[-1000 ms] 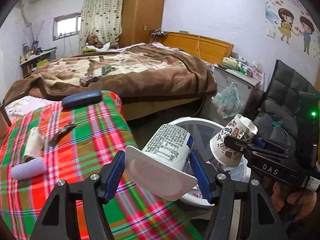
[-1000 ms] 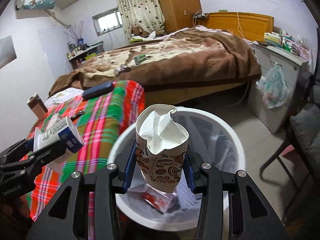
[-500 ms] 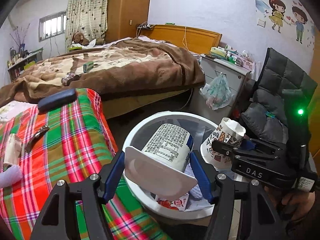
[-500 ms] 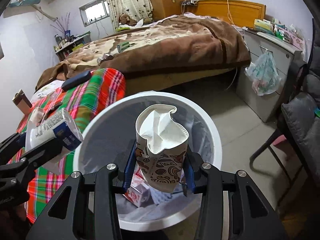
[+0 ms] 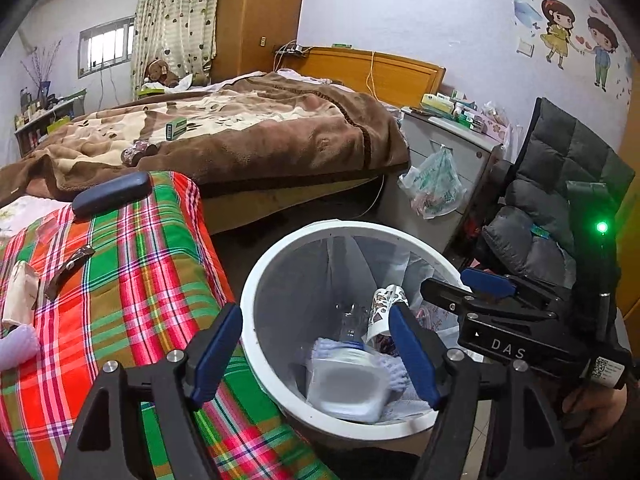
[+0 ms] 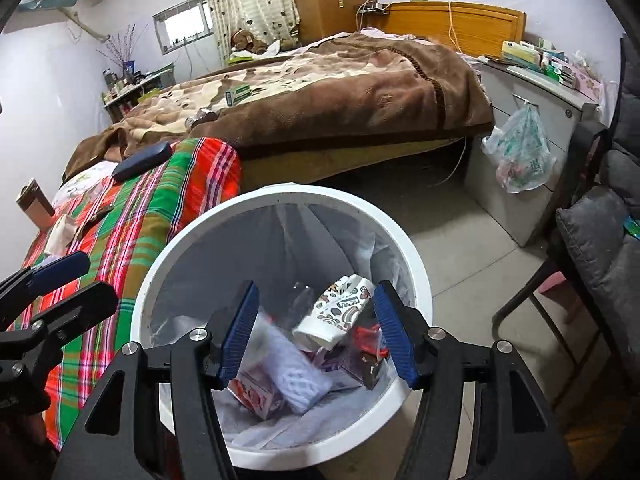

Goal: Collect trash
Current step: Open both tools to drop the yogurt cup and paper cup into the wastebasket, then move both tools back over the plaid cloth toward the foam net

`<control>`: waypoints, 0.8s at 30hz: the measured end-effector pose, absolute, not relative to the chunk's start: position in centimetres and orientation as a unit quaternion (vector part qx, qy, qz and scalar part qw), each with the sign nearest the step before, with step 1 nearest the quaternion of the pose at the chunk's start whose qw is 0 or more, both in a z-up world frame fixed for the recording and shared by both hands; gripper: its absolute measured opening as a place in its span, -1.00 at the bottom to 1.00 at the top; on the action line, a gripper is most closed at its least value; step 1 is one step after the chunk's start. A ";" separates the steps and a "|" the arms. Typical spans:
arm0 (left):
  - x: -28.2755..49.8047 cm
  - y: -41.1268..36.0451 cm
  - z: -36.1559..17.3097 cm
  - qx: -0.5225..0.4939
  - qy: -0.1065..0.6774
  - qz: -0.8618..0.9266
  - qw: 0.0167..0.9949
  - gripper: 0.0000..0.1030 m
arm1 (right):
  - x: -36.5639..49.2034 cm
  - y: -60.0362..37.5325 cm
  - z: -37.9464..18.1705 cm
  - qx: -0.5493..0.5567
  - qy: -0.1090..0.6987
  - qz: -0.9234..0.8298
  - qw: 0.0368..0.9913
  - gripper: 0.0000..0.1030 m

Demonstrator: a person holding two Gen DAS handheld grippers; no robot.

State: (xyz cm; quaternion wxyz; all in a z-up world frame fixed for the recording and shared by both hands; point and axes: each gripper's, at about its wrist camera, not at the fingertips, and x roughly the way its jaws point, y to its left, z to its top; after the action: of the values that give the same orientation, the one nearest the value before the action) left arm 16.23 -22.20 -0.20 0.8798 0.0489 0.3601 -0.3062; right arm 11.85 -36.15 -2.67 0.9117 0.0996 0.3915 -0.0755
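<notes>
Both grippers (image 5: 316,352) (image 6: 316,336) spread wide, empty, over the bin (image 6: 404,256); cups (image 6: 336,316) inside; tissue (image 5: 20,300) waiting at nine o'clock.

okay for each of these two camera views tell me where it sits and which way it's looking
Left wrist: on the left gripper, over the white trash bin, facing the bed; its open fingers and the right gripper show.
Right wrist: on the right gripper, looking down into the bin; its open fingers and the left gripper show.
Shared: bin, patterned paper cup, plaid cloth.
</notes>
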 end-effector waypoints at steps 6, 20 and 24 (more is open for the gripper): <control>15.9 -20.8 0.4 0.041 0.354 -0.300 0.885 0.46 | 11.7 -35.5 -2.2 0.099 0.384 -0.078 0.915 0.19; 15.6 -15.6 1.8 0.026 0.338 -0.261 0.904 0.46 | 11.7 -33.3 -1.2 0.100 0.366 -0.057 0.923 0.19; 15.7 -13.3 1.7 0.019 0.337 -0.244 0.909 0.46 | 12.0 -32.1 -1.1 0.099 0.362 -0.042 0.926 0.19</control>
State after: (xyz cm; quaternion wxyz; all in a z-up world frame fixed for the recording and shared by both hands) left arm 15.66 -13.31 1.73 0.9093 0.0194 0.3366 -0.2440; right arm 12.01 -32.11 -1.15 0.9259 0.0994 0.3621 -0.0415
